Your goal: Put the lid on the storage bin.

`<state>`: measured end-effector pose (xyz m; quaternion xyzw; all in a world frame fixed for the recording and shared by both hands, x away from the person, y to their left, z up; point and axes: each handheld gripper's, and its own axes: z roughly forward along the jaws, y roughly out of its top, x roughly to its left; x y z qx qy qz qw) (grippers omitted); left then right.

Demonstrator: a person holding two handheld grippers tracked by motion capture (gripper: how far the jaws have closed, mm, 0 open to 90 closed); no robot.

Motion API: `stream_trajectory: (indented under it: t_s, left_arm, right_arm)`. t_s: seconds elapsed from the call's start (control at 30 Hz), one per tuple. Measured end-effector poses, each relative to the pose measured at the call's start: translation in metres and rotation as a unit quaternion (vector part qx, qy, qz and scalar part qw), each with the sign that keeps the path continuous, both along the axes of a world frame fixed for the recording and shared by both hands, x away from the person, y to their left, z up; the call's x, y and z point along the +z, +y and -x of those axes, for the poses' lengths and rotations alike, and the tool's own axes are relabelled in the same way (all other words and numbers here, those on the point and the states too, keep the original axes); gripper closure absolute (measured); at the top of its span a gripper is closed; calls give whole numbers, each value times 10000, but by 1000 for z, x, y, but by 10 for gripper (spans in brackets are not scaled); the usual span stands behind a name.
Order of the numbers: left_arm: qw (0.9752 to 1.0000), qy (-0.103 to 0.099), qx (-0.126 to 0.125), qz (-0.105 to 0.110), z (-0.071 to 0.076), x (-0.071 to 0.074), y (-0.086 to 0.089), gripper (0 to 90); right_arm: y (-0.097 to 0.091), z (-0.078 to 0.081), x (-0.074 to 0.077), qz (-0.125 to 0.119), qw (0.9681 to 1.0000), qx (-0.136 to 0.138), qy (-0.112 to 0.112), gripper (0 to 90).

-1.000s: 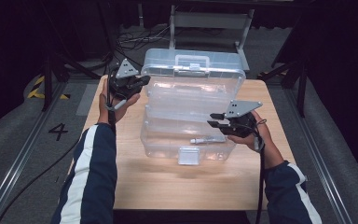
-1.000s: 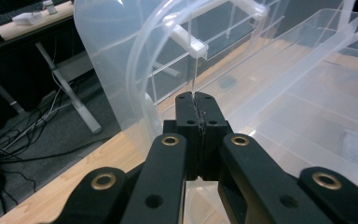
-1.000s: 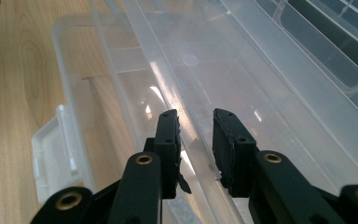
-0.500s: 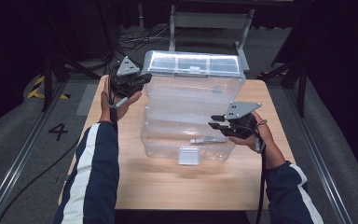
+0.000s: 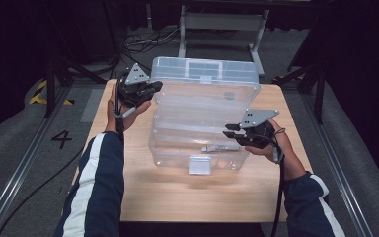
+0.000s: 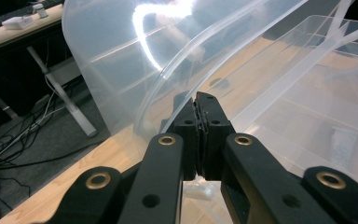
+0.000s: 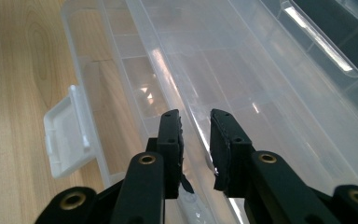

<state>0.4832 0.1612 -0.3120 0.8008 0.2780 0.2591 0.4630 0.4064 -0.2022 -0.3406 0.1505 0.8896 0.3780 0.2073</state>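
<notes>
**Clear box lid lifted further at the centre of the counter**

The clear plastic box (image 5: 197, 143) sits in the middle of the high view, on the wooden counter (image 5: 177, 197), with its white latch (image 5: 200, 164) hanging over the near wall toward the bottom of the frame. Its lid (image 5: 205, 81) stands raised at the upper centre of the frame, hinged along the far side. A second ago the lid lay lower over the box, with its handle face turned up; half a second ago it was already tilting, and now it is tipped further back, its top edge reaching higher in the frame.

At the upper left of the box, the left gripper (image 5: 153, 88) has its fingers closed tight on the lid's left rim; in the left gripper view the fingers (image 6: 200, 119) meet on the curved clear edge. That hand has shifted only slightly since the earlier frames, following the lid.

At the right of the box, the right gripper (image 5: 229, 133) straddles the box's right wall. In the right gripper view its fingers (image 7: 170, 135) stand on either side of the wall's rim with a gap between them; they have just been closing, and whether they press the wall I cannot tell. This hand keeps its earlier place.
</notes>
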Motion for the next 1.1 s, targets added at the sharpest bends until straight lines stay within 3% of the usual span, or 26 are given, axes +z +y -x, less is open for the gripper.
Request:
stream_trajectory:
  t_s: [0.27, 1.1]
  left_arm:
    - [9999, -1, -116, 25, 6, -2, 4, 895]
    - [9997, 4, -167, -201, 10, 0, 6, 893]
  right_arm:
    - [-10, 3, 1, 18, 10000, -56, 8, 762]
    - [-24, 10, 3, 52, 9997, -183, -118, 774]
